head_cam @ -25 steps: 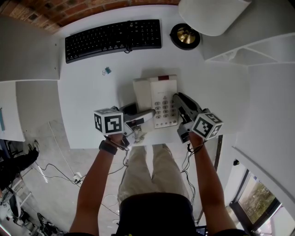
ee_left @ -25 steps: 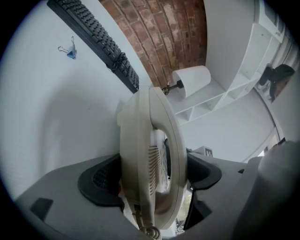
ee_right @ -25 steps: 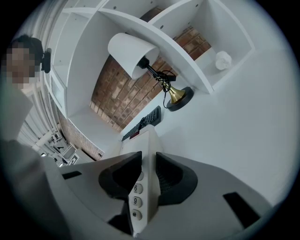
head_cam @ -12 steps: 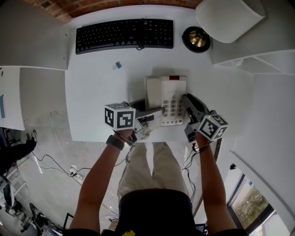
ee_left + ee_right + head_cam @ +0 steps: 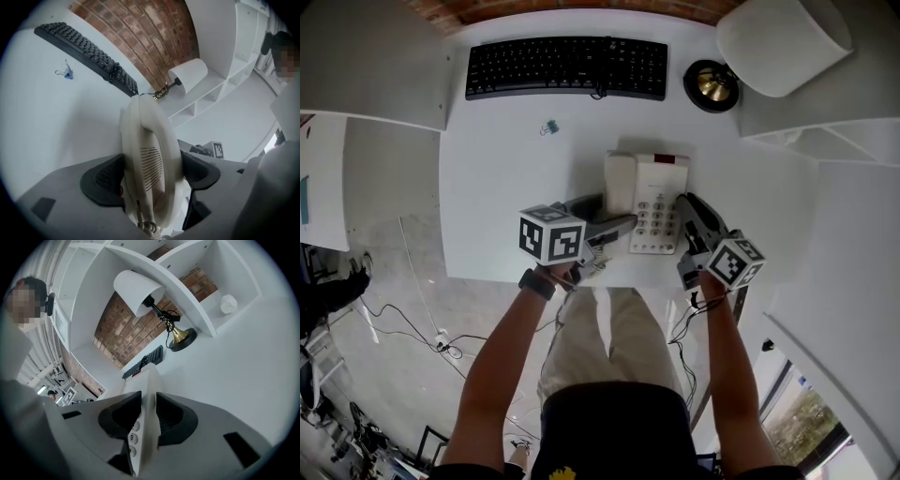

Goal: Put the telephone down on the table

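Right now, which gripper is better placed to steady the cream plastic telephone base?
Right: the right gripper clamps the base's edge, while the left gripper's closing jaws have the cream handset between them.

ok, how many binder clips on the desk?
1. The blue binder clip lies on the table, just in front of the keyboard, up-left of the telephone. Others could be hidden.

Cream telephone base (image 5: 661, 192), w/ grey keypad & red strip at far end, is being held roughly level near front edge of table (image 5: 506, 187). Matching handset (image 5: 150, 159) is being held off cradle, on edge, just left of base, w/ coiled cord (image 5: 146, 228) hanging at its near end.
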Demonstrator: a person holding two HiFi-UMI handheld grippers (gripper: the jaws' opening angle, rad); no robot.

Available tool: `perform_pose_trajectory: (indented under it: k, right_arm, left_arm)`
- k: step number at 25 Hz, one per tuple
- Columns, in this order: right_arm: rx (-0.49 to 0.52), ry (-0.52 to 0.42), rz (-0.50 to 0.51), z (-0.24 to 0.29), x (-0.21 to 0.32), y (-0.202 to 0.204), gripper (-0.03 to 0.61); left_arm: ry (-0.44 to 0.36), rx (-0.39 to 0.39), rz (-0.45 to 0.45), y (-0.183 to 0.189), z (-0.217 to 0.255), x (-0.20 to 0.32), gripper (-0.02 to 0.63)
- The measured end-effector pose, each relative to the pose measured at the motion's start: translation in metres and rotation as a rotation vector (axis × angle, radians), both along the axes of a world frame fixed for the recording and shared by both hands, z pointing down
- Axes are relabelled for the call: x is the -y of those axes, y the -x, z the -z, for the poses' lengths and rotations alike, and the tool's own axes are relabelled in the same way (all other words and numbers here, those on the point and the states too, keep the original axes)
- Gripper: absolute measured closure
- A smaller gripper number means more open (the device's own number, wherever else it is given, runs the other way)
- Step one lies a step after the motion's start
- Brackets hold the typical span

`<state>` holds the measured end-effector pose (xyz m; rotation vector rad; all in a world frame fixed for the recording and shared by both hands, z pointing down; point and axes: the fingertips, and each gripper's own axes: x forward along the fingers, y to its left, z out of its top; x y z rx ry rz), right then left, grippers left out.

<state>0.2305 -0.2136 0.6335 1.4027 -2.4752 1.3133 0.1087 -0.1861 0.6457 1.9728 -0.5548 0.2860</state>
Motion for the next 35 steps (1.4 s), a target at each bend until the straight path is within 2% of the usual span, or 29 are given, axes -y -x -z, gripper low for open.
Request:
perform_pose_trajectory:
  k: [11,16,21,25,29,34,35]
  right_arm:
    - [-0.043,0.001,0.030,0.000,0.001,0.000,0.483]
    - [-0.031,0.091,0.015,-0.004,-0.001,0.000,0.482]
    - [-0.123,0.162,0.027,-0.005,0.000,0.001,0.479]
    - [-0.185,0.184,0.002,-0.005,0.000,0.001,0.479]
    - [-0.186,0.201,-0.020,-0.006,-0.004,0.003,0.480]
    - [-0.176,0.218,-0.001,-0.004,-0.002,0.002,0.485]
    - [-0.199,0.213,0.007,-0.002,-0.002,0.002,0.487]
  left_arm:
    - [0.036,-0.005,-0.002,0.000,-0.002,-0.001,0.210]
    - [0.054,0.021,0.027,0.002,-0.006,-0.004,0.209]
    - [0.094,0.082,0.035,0.007,-0.007,-0.005,0.198]
    - [0.076,0.031,0.052,0.008,-0.004,-0.002,0.198]
    - [0.041,0.039,0.035,0.011,0.002,-0.004,0.226]
    - [0.017,0.054,0.067,0.021,0.011,0.000,0.259]
    - [0.005,0.065,0.067,0.021,0.014,-0.001,0.263]
